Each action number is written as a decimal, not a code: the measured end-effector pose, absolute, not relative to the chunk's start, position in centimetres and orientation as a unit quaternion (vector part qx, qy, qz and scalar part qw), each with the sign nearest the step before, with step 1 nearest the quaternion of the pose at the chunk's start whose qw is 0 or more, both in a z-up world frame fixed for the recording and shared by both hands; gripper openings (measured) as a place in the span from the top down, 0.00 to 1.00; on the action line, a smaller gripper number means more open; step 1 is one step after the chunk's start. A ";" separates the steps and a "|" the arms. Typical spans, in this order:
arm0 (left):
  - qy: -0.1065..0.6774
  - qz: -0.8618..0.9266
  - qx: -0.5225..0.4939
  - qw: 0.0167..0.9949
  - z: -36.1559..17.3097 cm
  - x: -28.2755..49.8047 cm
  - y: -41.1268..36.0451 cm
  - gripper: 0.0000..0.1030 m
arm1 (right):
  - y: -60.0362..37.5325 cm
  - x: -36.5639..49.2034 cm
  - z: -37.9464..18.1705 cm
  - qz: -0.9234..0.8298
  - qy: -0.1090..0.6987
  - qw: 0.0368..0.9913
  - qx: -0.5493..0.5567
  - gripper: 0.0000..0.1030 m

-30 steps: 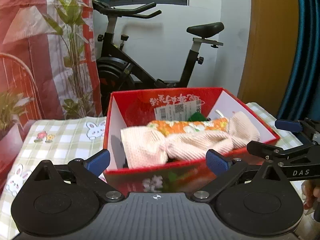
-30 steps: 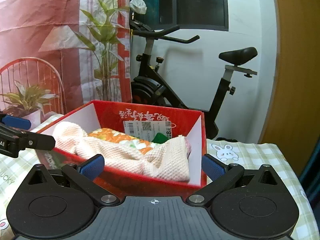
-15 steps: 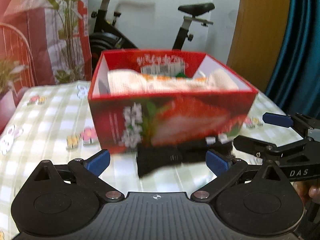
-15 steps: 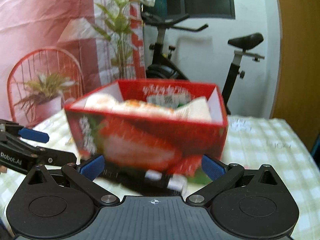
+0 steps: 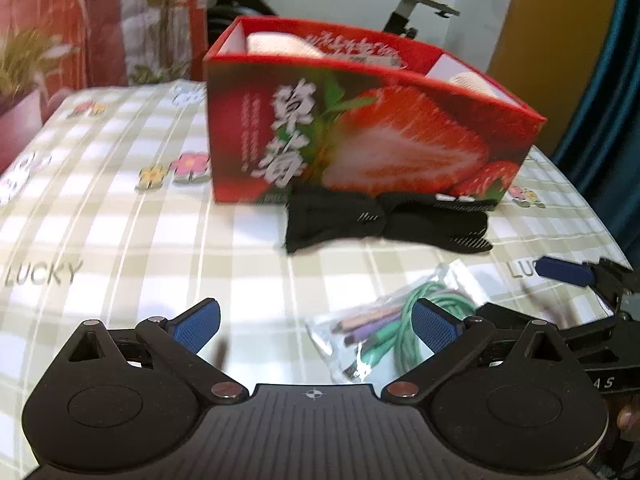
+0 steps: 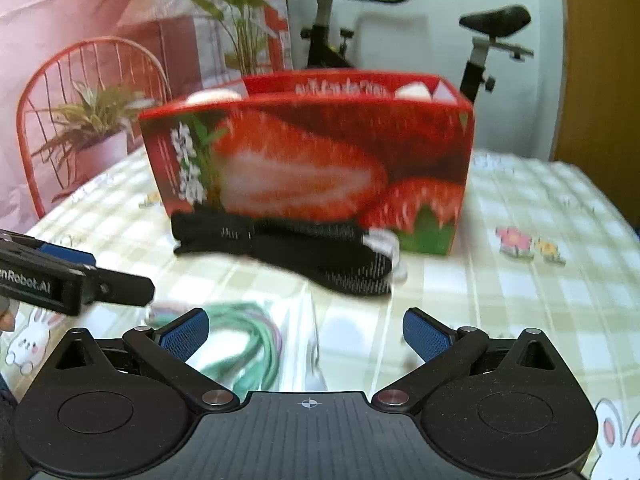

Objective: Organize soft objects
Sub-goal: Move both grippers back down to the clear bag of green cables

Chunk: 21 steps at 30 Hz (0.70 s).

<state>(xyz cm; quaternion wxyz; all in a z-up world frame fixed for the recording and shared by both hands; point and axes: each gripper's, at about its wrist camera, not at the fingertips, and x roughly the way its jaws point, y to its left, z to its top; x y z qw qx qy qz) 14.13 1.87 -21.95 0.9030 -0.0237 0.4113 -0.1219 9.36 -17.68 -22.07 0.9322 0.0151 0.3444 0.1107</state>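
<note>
Checked cloth with flowers and rabbits covers the tabletop (image 5: 120,208). On it stands a red strawberry-printed box (image 5: 360,136) holding pale pink knitted cloth (image 5: 280,46). Black socks (image 5: 384,220) lie touching the box's front wall, outside it. Nearer the cameras sits a clear bag of green and purple cables (image 5: 396,328). The left gripper (image 5: 316,326) and right gripper (image 6: 304,330) both hover with fingers apart, holding nothing.
</note>
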 end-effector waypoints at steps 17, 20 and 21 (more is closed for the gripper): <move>0.435 -0.106 -0.027 0.894 -24.0 14.0 2.3 0.00 | -17.1 10.2 -23.9 0.122 0.385 0.915 0.008 0.00; 0.435 -0.106 -0.010 0.894 -24.2 14.0 1.7 0.00 | -17.1 10.1 -23.9 0.120 0.382 0.916 0.006 0.00; 0.435 -0.105 -0.010 0.894 -24.2 14.0 1.7 0.00 | -17.1 10.1 -23.9 0.120 0.383 0.916 0.006 0.00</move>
